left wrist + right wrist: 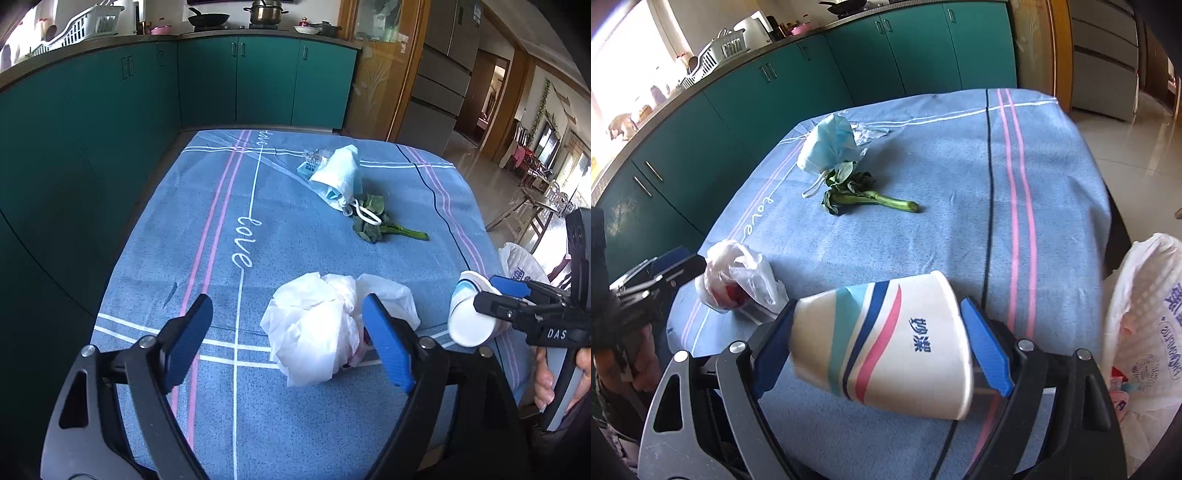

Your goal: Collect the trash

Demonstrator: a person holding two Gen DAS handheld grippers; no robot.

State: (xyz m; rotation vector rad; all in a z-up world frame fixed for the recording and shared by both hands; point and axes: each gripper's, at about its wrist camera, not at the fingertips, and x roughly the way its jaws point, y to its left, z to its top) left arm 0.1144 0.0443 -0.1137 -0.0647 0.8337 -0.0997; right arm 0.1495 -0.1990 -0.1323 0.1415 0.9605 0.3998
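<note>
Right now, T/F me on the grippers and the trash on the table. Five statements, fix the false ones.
1. The right gripper is shut on the striped white paper cup. True.
2. The left gripper is shut on the crumpled white plastic bag. False: it is open, and only one of its fingers is against the bag.
3. The green vegetable stalk lies on the blue striped tablecloth, next to the crumpled light blue face mask. True.
4. The paper cup stands upright on the tablecloth. False: it is held on its side, off the cloth.
5. The face mask is already inside the white printed trash bag. False: it lies on the tablecloth.
</note>
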